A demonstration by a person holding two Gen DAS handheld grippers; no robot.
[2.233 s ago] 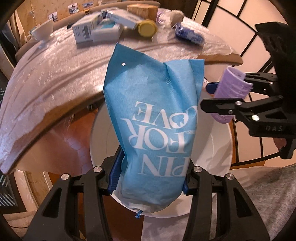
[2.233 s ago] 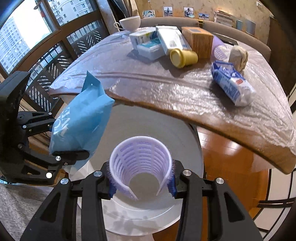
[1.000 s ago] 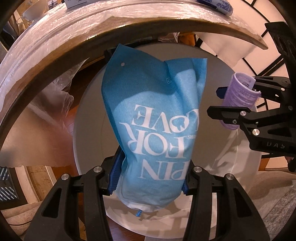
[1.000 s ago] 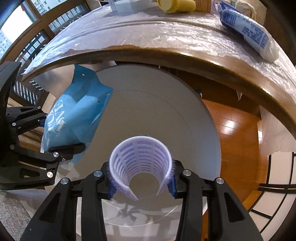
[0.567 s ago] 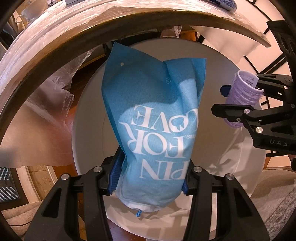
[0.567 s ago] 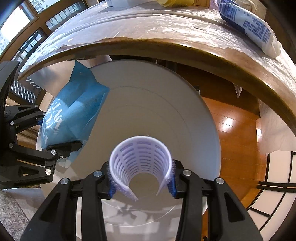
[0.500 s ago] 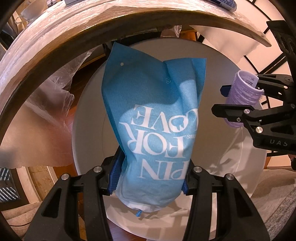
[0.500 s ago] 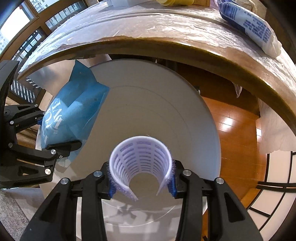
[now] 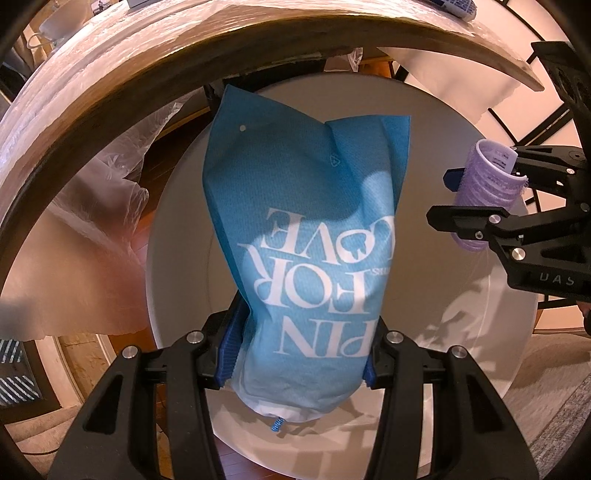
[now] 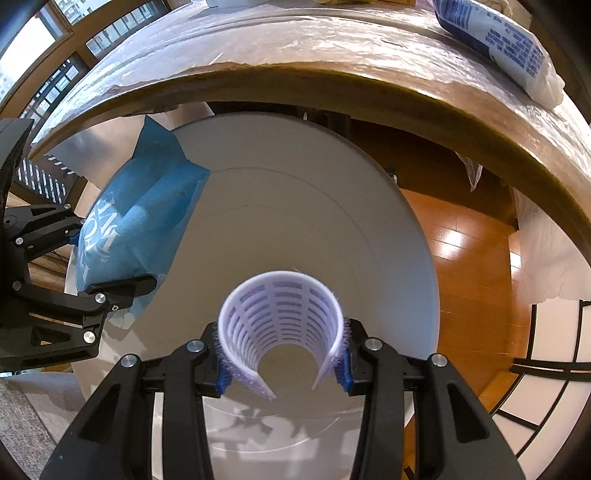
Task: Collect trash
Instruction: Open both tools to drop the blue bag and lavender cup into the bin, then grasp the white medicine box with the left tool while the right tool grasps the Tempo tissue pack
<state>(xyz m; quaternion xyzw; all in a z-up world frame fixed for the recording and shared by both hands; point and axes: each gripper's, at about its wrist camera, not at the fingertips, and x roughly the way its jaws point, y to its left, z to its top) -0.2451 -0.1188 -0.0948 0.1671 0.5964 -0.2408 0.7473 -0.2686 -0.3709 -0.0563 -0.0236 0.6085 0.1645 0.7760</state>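
Trash here means two pieces, both hanging over a white bin point(image 10: 413, 236) that stands on the floor below the bench point(image 10: 332, 48) edge. On the left, the left gripper point(image 9: 299, 354) has its jaws closed on the lower end of a blue bag point(image 9: 310, 229), printed with white letters; it looks soft, light and crumpled, so it will sag and fold rather than hold shape, and a pinch across a bunched end, as now, seems the surest hold. Its free end points away over the bin's mouth. To the right, the right gripper point(image 10: 282, 362) has its jaws set narrow against the sides of a purple roller point(image 10: 280, 325), an open slotted tube with a bristly outer skin. I judge it light and springy; the bristles should keep it from slipping, but a hard squeeze could crush the tube. Both grippers point steeply down, so opening the jaws should drop each piece into the bin. Farther right, a white-and-blue packet point(image 10: 498, 33) lies on the bench.
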